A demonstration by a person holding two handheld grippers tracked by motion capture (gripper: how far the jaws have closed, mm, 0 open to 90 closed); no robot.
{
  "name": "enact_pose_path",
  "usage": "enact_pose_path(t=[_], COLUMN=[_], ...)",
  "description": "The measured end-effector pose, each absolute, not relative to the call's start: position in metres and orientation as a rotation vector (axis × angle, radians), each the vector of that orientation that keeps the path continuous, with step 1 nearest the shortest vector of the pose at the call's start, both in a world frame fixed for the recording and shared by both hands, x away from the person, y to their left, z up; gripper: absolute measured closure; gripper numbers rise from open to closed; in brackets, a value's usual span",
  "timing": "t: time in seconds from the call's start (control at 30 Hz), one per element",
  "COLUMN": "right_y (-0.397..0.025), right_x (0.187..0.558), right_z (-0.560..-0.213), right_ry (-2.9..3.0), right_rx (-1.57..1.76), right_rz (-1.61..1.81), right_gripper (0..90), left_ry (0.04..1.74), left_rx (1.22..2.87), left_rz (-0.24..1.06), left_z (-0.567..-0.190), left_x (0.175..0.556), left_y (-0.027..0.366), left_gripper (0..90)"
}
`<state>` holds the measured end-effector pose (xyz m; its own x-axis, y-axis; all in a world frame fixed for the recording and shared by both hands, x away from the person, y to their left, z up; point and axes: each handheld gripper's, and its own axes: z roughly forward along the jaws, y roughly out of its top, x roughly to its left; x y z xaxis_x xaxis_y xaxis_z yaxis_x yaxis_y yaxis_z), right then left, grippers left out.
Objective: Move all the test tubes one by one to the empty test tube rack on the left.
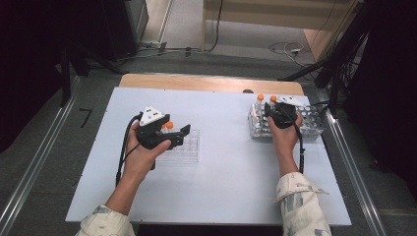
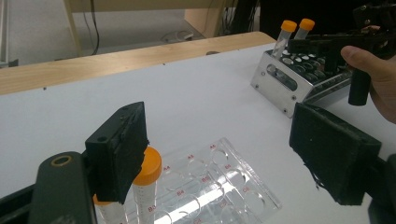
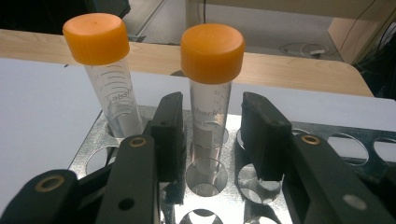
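Note:
Two orange-capped clear tubes stand in a metal rack [image 1: 310, 125] at the right. My right gripper [image 3: 212, 105] is open, its jaws on either side of the nearer tube [image 3: 211, 88] with a slim gap on each side. The other tube [image 3: 107, 70] stands one hole to the left. In the high view the right gripper [image 1: 272, 109] is over the rack's left end. My left gripper [image 2: 224, 144] is wide open above a clear acrylic rack [image 2: 219, 186], holding nothing. An orange-capped tube [image 2: 147, 177] stands in that rack beside the left jaw, with a second tube [image 2: 107, 210] partly hidden behind the jaw.
Both racks sit on a white board [image 1: 221, 167] over a wooden table [image 1: 206, 82]. The metal rack [image 2: 285, 86] and the other hand with its gripper [image 2: 359, 42] show far right in the left gripper view. Floor cables [image 1: 290, 48] lie beyond the table.

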<state>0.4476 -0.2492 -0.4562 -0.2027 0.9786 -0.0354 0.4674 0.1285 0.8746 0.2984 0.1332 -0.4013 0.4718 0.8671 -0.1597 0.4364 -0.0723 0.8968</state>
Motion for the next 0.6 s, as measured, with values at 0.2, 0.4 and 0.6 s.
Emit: enact_pose_path(t=[0.2, 0.4, 0.6], right_y=[-0.246, -0.249, -0.250], right_x=[0.447, 0.447, 0.447], right_z=[-0.455, -0.451, -0.436], right_ry=[1.780, 1.784, 1.770], right_rx=[1.376, 1.380, 1.360], right_rz=[1.000, 0.995, 1.018], right_gripper=[67.7, 71.4, 71.5], left_ry=[1.130, 1.132, 1.134], left_rx=[1.691, 1.683, 1.676], left_rz=[0.525, 0.529, 0.529], left_z=[-0.401, -0.401, -0.400], left_x=[0.298, 0.298, 0.297], left_y=[0.133, 0.135, 0.135], left_gripper=[20.3, 20.4, 20.4])
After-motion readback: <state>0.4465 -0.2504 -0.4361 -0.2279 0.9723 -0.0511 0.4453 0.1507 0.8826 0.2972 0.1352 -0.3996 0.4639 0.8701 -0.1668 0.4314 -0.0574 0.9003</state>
